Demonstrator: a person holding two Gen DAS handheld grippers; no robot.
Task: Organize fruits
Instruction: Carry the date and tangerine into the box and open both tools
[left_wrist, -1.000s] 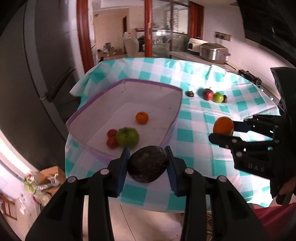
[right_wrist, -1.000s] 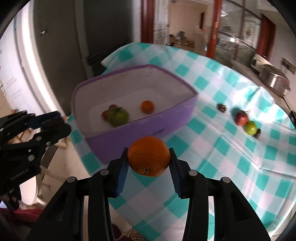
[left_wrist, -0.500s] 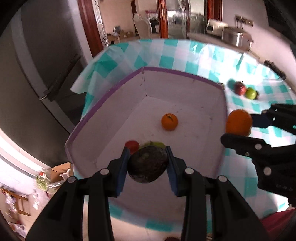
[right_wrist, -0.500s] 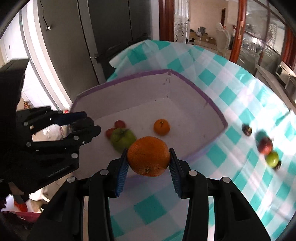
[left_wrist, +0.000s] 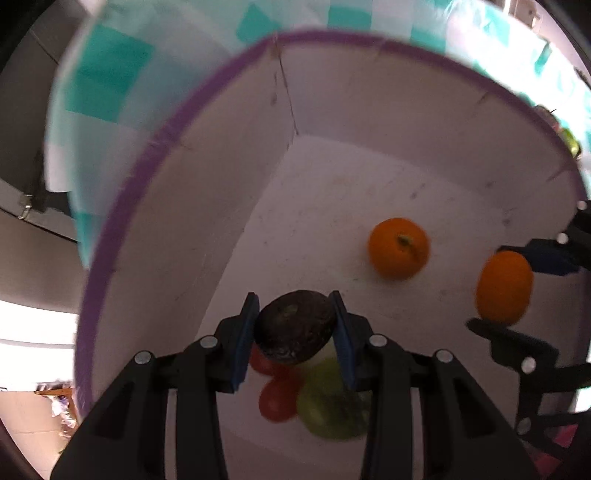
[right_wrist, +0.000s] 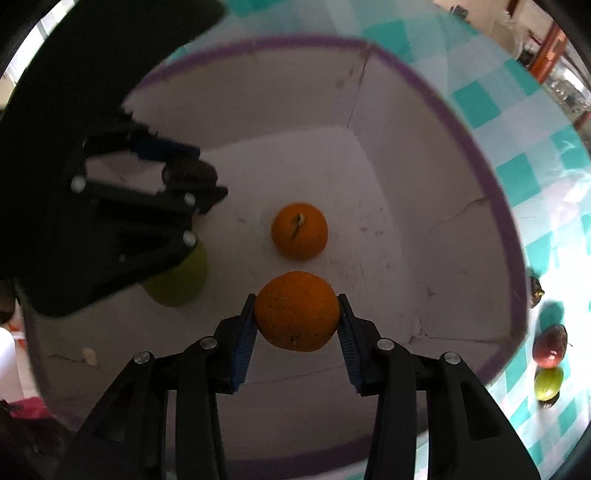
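My left gripper (left_wrist: 295, 332) is shut on a dark avocado (left_wrist: 293, 330) and holds it inside the purple-rimmed white box (left_wrist: 155, 147), above two red fruits (left_wrist: 279, 400) and a green apple (left_wrist: 332, 413) on the box floor. My right gripper (right_wrist: 297, 321) is shut on an orange (right_wrist: 297, 312) and holds it inside the same box (right_wrist: 480, 177), just above a small orange (right_wrist: 300, 230) lying on the floor. The left gripper shows in the right wrist view (right_wrist: 184, 181), and the held orange shows in the left wrist view (left_wrist: 504, 286).
The box stands on a teal-and-white checked tablecloth (right_wrist: 535, 155). A red apple (right_wrist: 550, 347), a green fruit (right_wrist: 548, 384) and a small dark fruit (right_wrist: 535, 290) lie on the cloth right of the box.
Both grippers have moved forward and down from above the box rim into the box, each still holding its fruit. The box floor and the small orange now look much closer.
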